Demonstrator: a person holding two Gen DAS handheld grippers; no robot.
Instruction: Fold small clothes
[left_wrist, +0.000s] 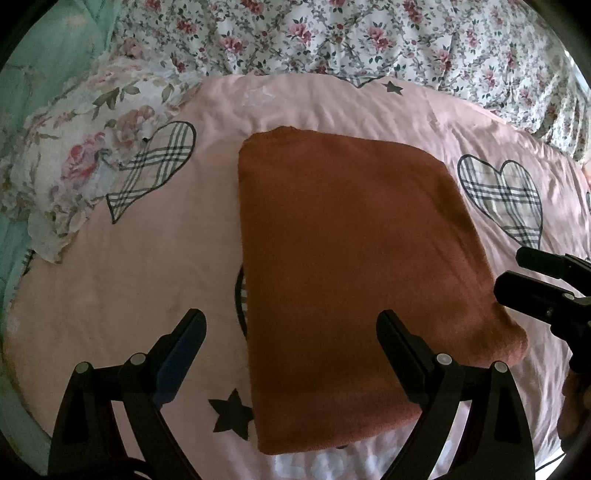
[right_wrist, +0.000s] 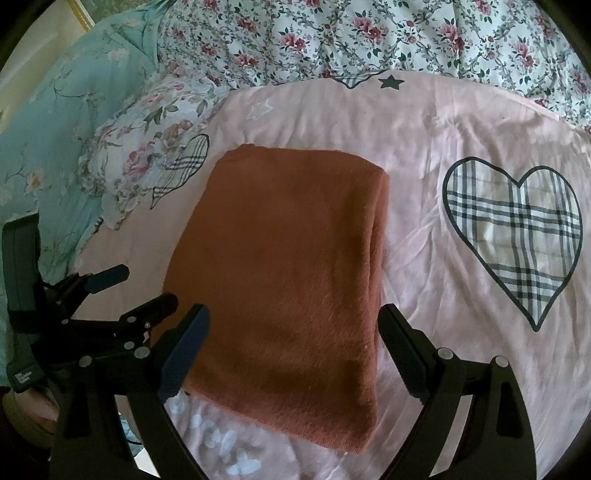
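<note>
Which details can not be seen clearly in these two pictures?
- Left wrist view: white lettering on the pink sheet, cut by the bottom edge and covered by the rust folded garment.
- Right wrist view: label text on the left hand-held gripper, too small.
- Garment type: hidden by folding.

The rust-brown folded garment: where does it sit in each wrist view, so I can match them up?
Left wrist: the rust-brown folded garment fills the centre, running down between the open left gripper fingers.
Right wrist: the garment lies centre-left, between the open right gripper fingers.
Shared landmark: the large plaid heart printed on the pink sheet, right of the garment in both.
</note>
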